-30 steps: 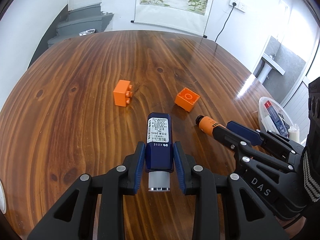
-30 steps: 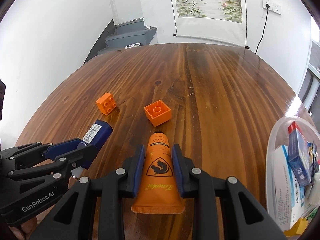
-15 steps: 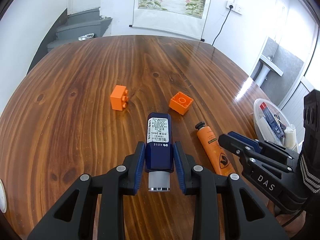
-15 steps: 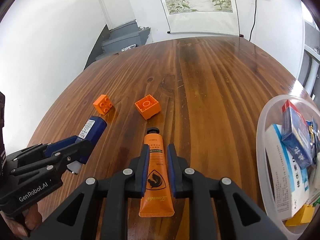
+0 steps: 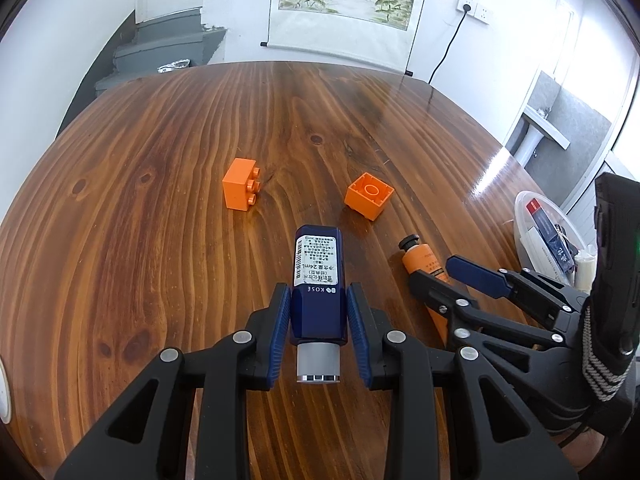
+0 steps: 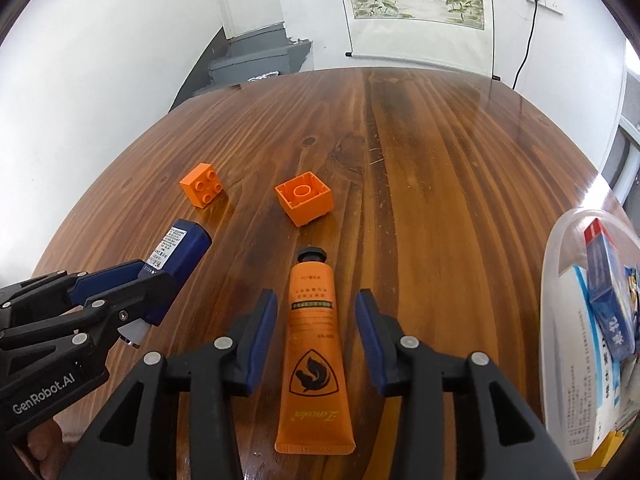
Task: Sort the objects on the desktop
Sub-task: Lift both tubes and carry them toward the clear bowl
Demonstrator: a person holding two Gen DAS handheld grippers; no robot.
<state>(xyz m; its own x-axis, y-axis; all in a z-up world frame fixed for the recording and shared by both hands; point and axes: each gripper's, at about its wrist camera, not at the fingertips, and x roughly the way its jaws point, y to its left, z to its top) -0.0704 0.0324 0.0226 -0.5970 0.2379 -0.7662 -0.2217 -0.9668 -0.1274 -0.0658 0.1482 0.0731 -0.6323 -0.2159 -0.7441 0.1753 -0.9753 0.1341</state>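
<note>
My left gripper is shut on a dark blue bottle with a white label and silver cap, held over the table. It also shows in the right wrist view. An orange tube with a black cap lies flat on the wooden table. My right gripper is open, its fingers either side of the tube and not touching it. The tube's cap end shows in the left wrist view. Two orange bricks lie beyond: one on its side, one upside down.
A clear plastic tub holding boxes and packets stands at the table's right edge; it also shows in the left wrist view. A white object sits at the far left edge. Stairs and a scroll painting lie behind the table.
My right gripper held the orange tube, lowered it to the table and has opened, leaving it lying flat. My left gripper still holds the blue bottle.
</note>
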